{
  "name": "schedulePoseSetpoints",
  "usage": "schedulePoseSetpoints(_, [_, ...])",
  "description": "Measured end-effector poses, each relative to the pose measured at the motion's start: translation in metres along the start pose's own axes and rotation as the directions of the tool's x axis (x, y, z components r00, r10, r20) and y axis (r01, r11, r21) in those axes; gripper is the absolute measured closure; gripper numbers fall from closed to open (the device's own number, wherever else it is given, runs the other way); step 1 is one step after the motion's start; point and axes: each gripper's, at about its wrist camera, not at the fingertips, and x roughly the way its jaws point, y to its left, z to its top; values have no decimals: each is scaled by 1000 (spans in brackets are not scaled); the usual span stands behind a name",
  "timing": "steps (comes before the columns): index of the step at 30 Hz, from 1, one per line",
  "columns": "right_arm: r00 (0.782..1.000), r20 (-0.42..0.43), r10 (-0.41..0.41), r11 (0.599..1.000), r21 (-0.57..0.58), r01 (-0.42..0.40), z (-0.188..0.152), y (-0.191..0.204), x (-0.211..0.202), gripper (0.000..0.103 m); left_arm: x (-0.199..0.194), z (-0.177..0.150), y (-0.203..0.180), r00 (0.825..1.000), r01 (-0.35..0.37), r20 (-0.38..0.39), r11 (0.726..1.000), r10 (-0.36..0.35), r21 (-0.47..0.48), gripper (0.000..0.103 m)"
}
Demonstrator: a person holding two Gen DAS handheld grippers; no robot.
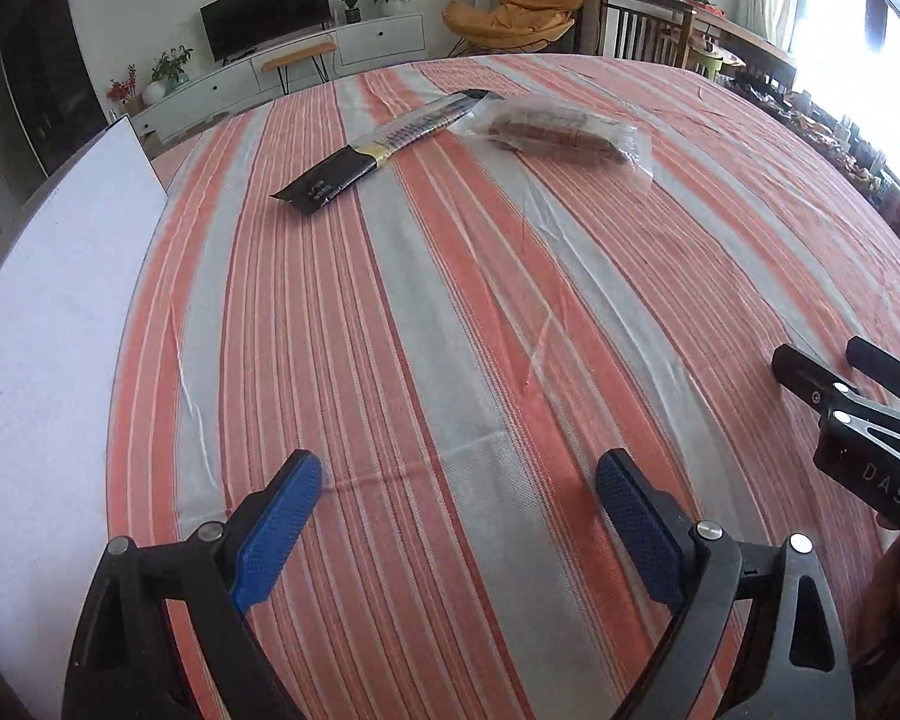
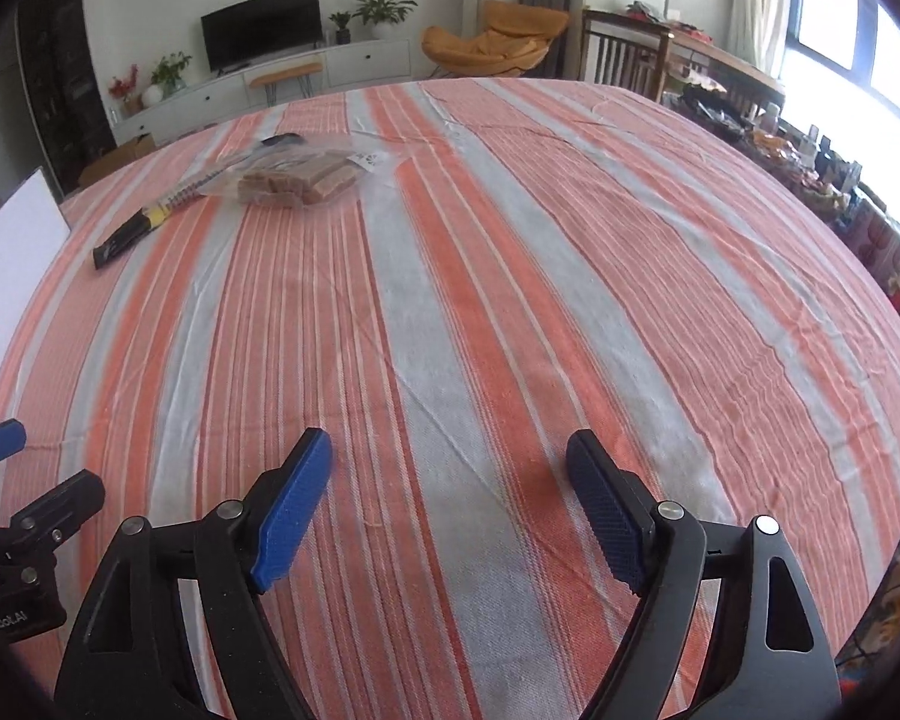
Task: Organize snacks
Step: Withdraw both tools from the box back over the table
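Note:
A long black snack packet with a yellow band (image 1: 371,151) lies on the striped tablecloth at the far side. Beside it to the right lies a clear bag of brown biscuits (image 1: 555,133). Both also show in the right wrist view, the packet (image 2: 150,221) and the biscuit bag (image 2: 297,180), far left. My left gripper (image 1: 459,480) is open and empty over the near cloth. My right gripper (image 2: 450,468) is open and empty too. It shows in the left wrist view (image 1: 840,366) at the right edge.
A white board (image 1: 48,312) lies along the table's left edge. The orange and grey striped cloth (image 1: 450,300) covers the table. Beyond it stand a TV cabinet, an orange chair and wooden chairs. Cluttered shelves line the window at right.

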Motion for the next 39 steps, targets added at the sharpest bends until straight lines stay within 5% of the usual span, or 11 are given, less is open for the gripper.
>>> schedulePoseSetpoints(4, [1000,-1,5,1000,0,-5,-1,0,0,19,4,-1,11,1000,-24,18,1000,25,-18,0])
schedulePoseSetpoints(28, [1000,-2,7,1000,2,-7,-1,-1,-1,17,10,4,18,999,6,44,999,-4,-44,0])
schedulePoseSetpoints(36, [1000,-2,7,1000,2,-7,-1,-1,-2,17,16,22,18,987,26,-159,999,-29,-20,0])
schedulePoseSetpoints(39, [1000,-2,7,1000,2,-7,-1,-1,-2,17,10,34,16,970,115,-212,993,-117,-21,0])
